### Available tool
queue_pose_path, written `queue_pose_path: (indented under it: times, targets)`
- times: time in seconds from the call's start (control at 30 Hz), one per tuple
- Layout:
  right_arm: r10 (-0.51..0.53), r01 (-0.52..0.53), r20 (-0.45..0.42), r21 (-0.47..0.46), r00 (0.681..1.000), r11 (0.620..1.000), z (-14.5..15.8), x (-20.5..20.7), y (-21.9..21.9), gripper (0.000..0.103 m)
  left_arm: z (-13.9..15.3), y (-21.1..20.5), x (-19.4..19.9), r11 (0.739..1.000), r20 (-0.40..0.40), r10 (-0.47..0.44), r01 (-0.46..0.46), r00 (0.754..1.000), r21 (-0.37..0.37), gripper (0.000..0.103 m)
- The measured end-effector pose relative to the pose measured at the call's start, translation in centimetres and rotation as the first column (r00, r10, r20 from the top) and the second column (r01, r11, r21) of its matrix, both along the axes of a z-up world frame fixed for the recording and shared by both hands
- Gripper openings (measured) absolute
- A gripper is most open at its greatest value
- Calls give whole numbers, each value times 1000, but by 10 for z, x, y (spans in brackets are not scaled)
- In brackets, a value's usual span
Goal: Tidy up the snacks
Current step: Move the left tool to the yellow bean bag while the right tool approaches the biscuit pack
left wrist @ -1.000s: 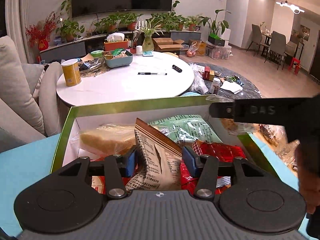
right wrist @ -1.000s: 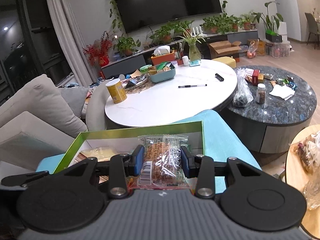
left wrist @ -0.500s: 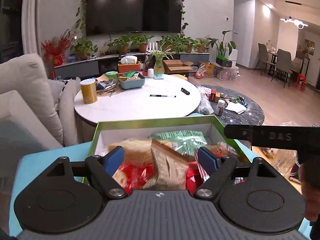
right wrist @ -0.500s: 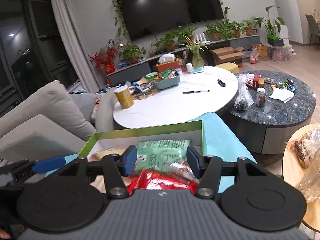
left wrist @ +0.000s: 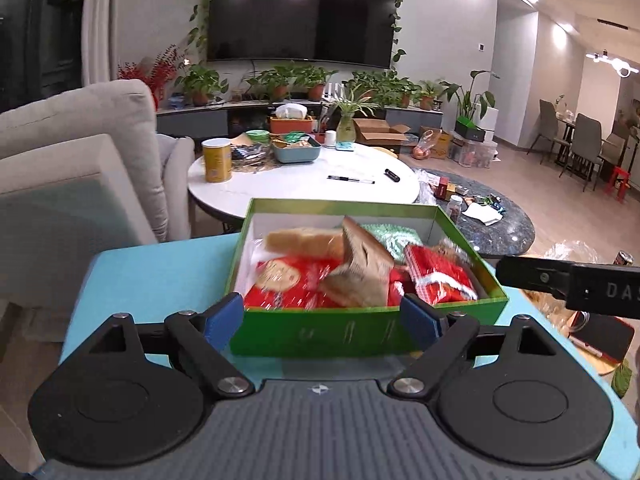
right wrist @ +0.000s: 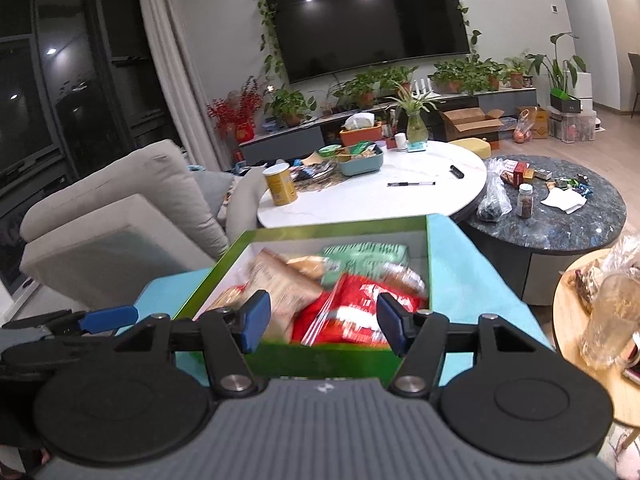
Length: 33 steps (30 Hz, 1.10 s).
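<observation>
**Both grippers empty, box is loaded, time to go hunting for more snacks**

Starting from our left gripper (left wrist: 322, 318): jaws spread wide, nothing between the blue pads, and it's hanging just in front of the near wall of the green box (left wrist: 360, 336). The right gripper (right wrist: 318, 326) is in the same state, wide open and empty, sitting over the near edge of the box with the pads either side of the snack pile but not touching anything as far as we can tell.

The box sits on the light blue table (left wrist: 160, 272) and it's pretty full. We can make out a red cookie packet (left wrist: 288, 284) at the front left, a brown paper-looking packet (left wrist: 360, 272) poking up at a tilt in the middle, another red packet (left wrist: 436, 276) on the right, a green one (right wrist: 364, 256) at the back and a pale bread-like pack (left wrist: 300, 240) at the back left. A bit blurry, so no labels for us.

Our read: we're between drops, with nothing in hand. Next move probably means swinging the right gripper over to the wooden side table (right wrist: 576, 344), where some clear bags (right wrist: 608, 308) sit, and grabbing one. Crinkly plastic will want a firm pinch. That tilted brown packet might also need nudging flat to make room.
</observation>
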State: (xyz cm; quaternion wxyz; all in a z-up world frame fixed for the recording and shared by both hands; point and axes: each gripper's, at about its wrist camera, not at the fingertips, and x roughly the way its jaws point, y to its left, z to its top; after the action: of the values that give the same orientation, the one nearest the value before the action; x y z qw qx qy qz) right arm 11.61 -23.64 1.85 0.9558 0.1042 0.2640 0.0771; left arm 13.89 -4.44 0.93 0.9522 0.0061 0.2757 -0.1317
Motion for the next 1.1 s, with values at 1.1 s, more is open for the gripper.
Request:
queue_pose_path:
  times: [1.1]
  targets:
    - [36,-45,-171,-48,985,998,-59,-66,26,64,-71,38,-61,994,-160,109,-109,981,7,85]
